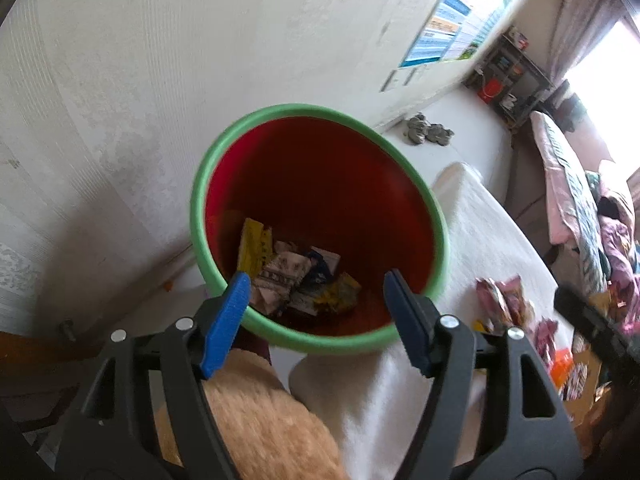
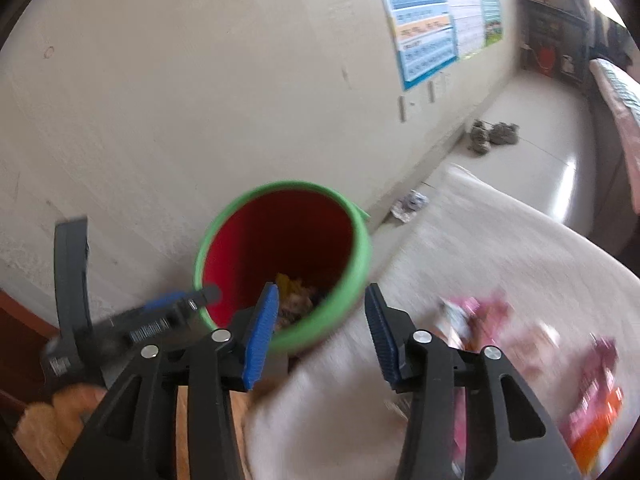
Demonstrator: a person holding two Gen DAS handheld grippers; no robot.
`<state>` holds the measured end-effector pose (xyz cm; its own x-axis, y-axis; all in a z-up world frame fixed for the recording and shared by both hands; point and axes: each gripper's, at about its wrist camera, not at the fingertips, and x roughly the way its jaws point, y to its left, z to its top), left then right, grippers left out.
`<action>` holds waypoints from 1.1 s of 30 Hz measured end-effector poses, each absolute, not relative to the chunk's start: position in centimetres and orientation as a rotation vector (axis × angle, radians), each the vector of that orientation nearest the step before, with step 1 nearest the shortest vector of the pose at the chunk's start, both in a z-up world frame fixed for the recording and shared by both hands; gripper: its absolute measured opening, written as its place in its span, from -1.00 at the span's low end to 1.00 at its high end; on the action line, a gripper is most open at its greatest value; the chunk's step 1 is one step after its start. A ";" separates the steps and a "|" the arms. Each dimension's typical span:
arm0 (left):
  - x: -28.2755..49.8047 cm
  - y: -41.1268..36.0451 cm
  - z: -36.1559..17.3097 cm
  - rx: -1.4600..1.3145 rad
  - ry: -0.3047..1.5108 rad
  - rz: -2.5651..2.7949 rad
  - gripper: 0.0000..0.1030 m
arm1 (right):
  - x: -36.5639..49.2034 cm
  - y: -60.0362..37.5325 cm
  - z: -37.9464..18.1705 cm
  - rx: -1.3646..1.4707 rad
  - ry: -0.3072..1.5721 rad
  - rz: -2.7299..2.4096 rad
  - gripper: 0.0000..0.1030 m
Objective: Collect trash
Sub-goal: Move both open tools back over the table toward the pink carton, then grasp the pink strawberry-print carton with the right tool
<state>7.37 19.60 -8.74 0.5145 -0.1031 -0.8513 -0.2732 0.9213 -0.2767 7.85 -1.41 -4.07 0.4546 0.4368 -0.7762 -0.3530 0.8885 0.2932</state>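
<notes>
A red bin with a green rim (image 1: 200,184) stands against the wall, with several crumpled wrappers (image 1: 288,276) in its bottom. My left gripper (image 1: 317,280) hangs open over the bin's near rim, nothing between its blue pads. My right gripper (image 2: 322,292) is open and empty too, just right of the bin's rim (image 2: 362,248) and above the white blanket (image 2: 460,240). Pink wrappers (image 2: 480,312) and an orange one (image 2: 596,420) lie loose on that blanket; the pink wrappers (image 1: 504,300) also show in the left wrist view.
A pale wall with a poster (image 2: 424,24) runs behind the bin. A crumpled wrapper (image 2: 410,202) and grey cloth lumps (image 2: 492,136) lie on the floor by the wall. A tan plush thing (image 1: 256,420) sits below my left gripper. A shelf (image 1: 508,76) and a cluttered bed (image 1: 580,200) stand far right.
</notes>
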 end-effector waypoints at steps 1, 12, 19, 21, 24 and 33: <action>6.9 19.0 -8.5 -0.396 1.031 0.092 0.29 | 6.6 -2.5 -4.1 0.084 0.986 0.471 -0.07; 1.8 12.4 -7.7 -0.344 1.088 -0.033 0.31 | -4.2 -13.8 -7.2 0.039 1.065 0.191 0.06; -0.5 7.4 -7.6 -0.245 1.120 -0.132 0.37 | -7.0 -21.8 -8.7 0.226 1.142 0.049 0.30; -0.9 6.4 -8.0 -0.222 1.134 -0.154 0.38 | -7.7 -22.9 -9.6 0.268 1.173 0.026 0.30; -1.4 4.8 -9.2 -0.169 1.183 -0.181 0.38 | -8.5 -24.0 -10.9 0.341 1.225 0.023 0.30; -2.2 4.0 -10.9 -0.145 1.242 -0.204 0.38 | -7.8 -22.3 -14.2 0.348 1.366 0.089 0.36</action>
<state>-2.16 4.02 -10.90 0.3087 -0.2323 -0.9224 0.0755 0.9726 -0.2197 -7.76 -22.26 -14.23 0.2085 0.2626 -0.9421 0.1384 0.9457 0.2942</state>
